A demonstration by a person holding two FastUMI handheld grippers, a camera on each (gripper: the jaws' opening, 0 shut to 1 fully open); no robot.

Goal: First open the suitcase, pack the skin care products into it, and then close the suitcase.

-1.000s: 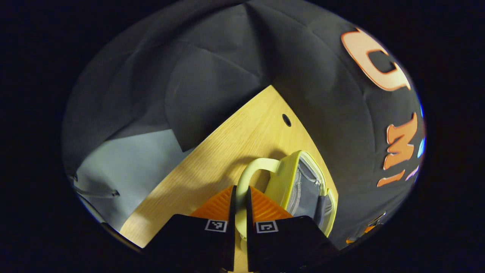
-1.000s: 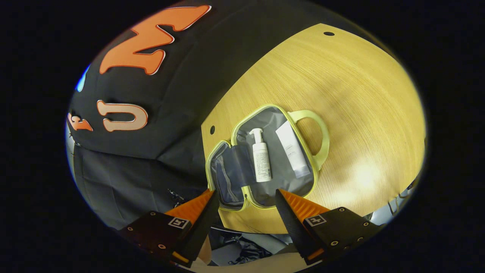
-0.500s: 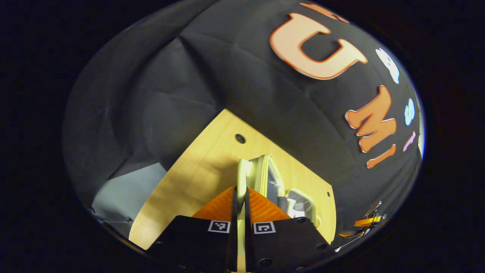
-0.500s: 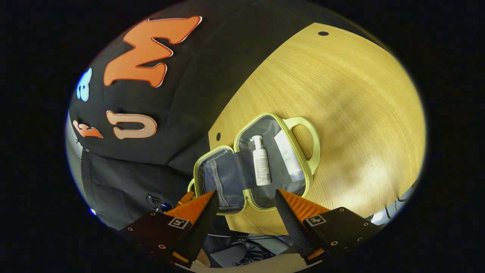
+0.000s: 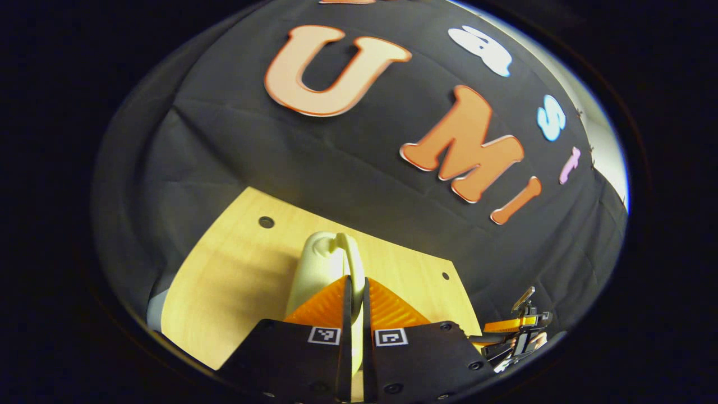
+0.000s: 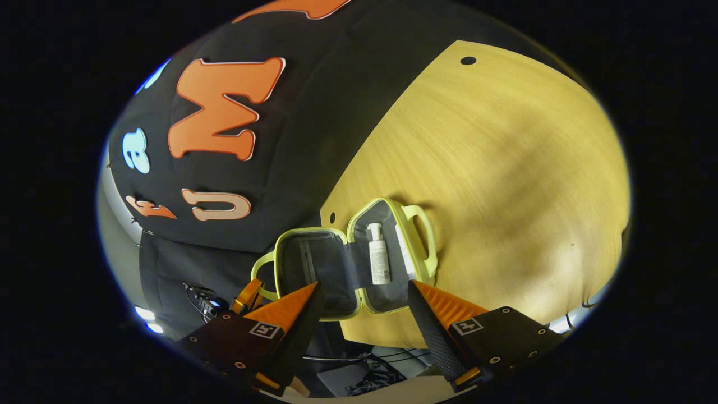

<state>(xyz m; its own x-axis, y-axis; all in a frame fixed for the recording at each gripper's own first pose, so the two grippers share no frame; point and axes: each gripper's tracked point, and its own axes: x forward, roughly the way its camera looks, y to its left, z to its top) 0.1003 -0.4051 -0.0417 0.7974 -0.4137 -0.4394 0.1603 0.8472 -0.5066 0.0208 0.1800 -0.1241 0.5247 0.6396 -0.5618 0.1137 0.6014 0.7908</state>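
Straight ahead in the left gripper view, the left gripper [image 5: 353, 292] has its two fingers drawn almost together, clamped from both sides on the pale yellow-green looped handle [image 5: 352, 259] of the small suitcase lid. That lid [image 5: 310, 275] rises edge-on just beyond the fingertips, its smooth pale outer shell turned to the left, so the inside of the case cannot be seen from here. Beneath it lies the light wooden worktop [image 5: 235, 269], with a small dark round hole [image 5: 266, 222] near its far left and another toward the right edge. At the lower right, well apart from the handle, part of the right gripper [image 5: 519, 331] shows; how it stands cannot be told from here.

Down in the lower middle of the right gripper view, the small pale yellow-green suitcase with grey lining [image 6: 348, 261] sits open near the near edge of the worktop [image 6: 505, 168]. Its right half lies flat and holds a white pump bottle [image 6: 378, 261] lying lengthwise, with a white tube [image 6: 405, 259] just beside it on the right, partly hidden by the rim. The left half [image 6: 305, 264], the lid, is lifted, and its handle [image 6: 259, 269] sticks out to the left where the left gripper [image 6: 247, 295] meets it. The right gripper [image 6: 364, 289] hangs wide open and holds nothing; the case sits between and just beyond its two spread fingertips, not touching either finger as far as can be seen.
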